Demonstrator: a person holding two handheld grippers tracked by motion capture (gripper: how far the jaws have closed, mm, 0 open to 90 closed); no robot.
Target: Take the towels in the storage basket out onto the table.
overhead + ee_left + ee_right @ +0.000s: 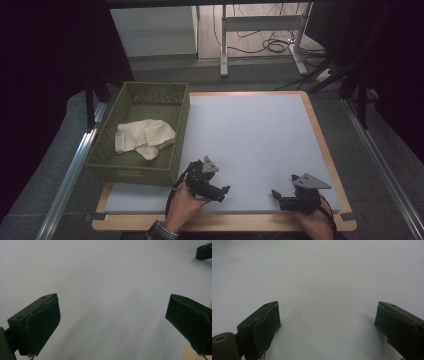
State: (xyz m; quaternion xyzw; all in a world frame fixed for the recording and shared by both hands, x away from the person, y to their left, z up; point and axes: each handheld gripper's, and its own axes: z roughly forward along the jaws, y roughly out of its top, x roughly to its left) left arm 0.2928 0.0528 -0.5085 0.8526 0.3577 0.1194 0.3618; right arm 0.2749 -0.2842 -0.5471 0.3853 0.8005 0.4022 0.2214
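The cream cloth [144, 137] is seen lying loosely folded inside the olive-green basket [102, 145], toward its left and middle, resting on the basket floor and touched by nothing; the basket is set on the left part of the table [260, 135], partly overhanging the white mat's left edge, so that its open top is within easy reach of the left hand. The left gripper [223, 192] is held low over the near part of the mat, just beside the basket's near right corner, its jaws spread wide and nothing between them, as the left gripper view confirms with bare white surface seen between the two black fingertips [40, 325]; the right gripper [276, 195] is held near the front right of the mat, well apart from the basket, likewise released and empty, its pads [264, 325] parted over plain mat. Both are judged to be parked at rest near the person's edge, since neither is aimed at the basket; the cloth is judged already stowed, with the work at or near its end.
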